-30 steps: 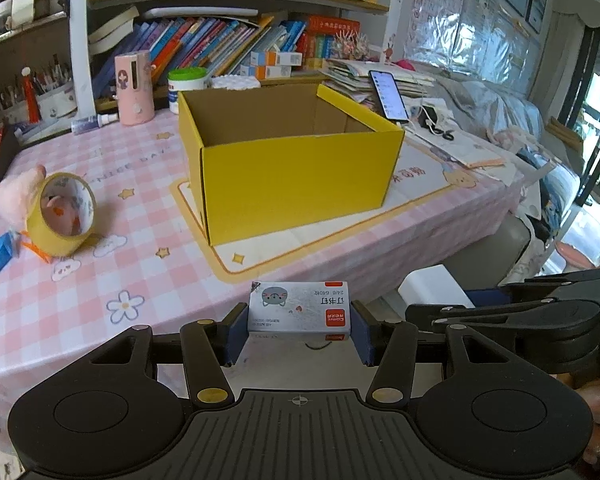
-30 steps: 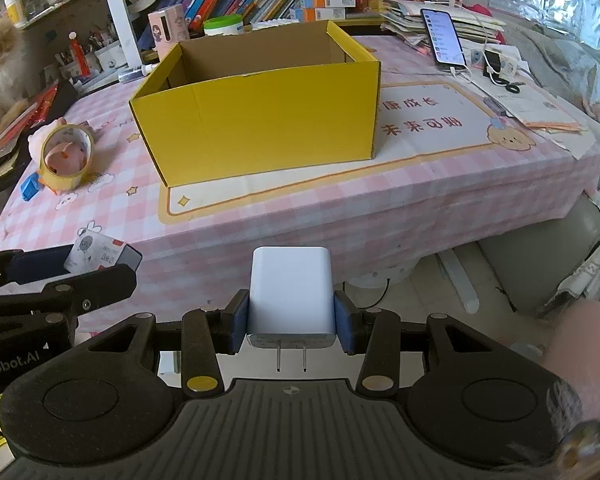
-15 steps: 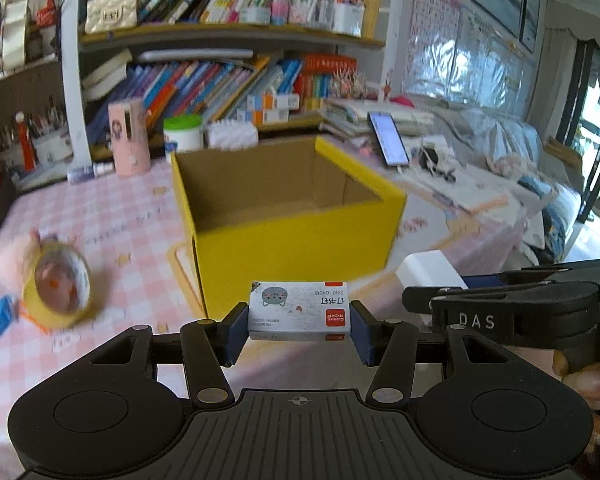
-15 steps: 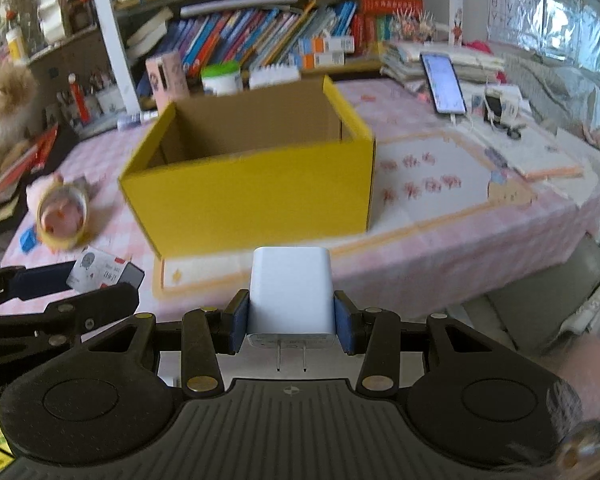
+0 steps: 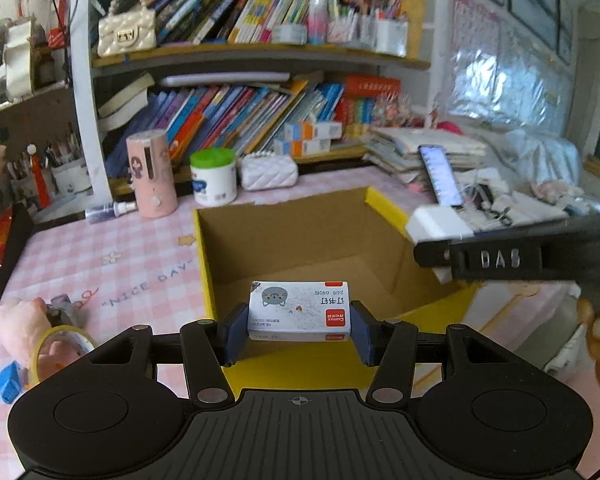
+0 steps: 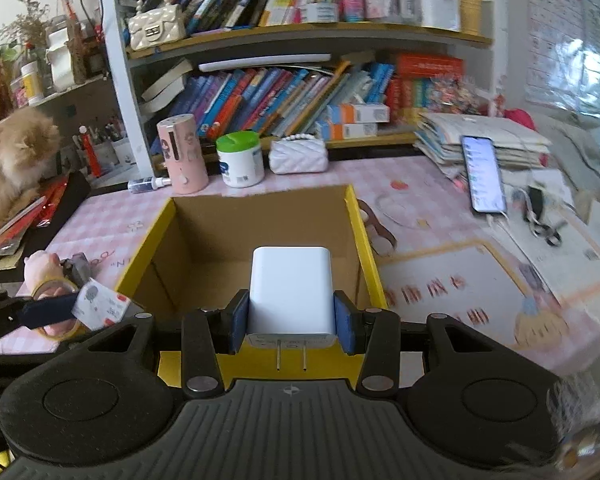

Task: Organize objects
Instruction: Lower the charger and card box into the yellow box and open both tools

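An open yellow cardboard box [image 5: 204,264] [image 6: 366,248] stands on the pink checked table, and its brown inside looks empty. My left gripper [image 5: 299,326] is shut on a small white staple box [image 5: 299,311] with a grey cat picture, held over the yellow box's near wall. My right gripper [image 6: 291,326] is shut on a white charger plug [image 6: 290,290], prongs toward the camera, also above the near wall. In the left wrist view the right gripper and charger plug [image 5: 436,222] hover at the yellow box's right corner. The staple box [image 6: 100,306] shows at the left of the right wrist view.
A yellow tape roll [image 5: 60,350] with a pink plush toy lies left of the box. Behind it stand a pink cylinder [image 5: 151,174], a green-lidded tub [image 5: 214,176] and a white quilted pouch [image 5: 269,170]. A phone [image 6: 483,174] and papers lie right. A cat [image 6: 8,160] sits far left.
Both grippers have risen and moved forward from below the table edge to above the yellow box's near wall. Each still holds its object.
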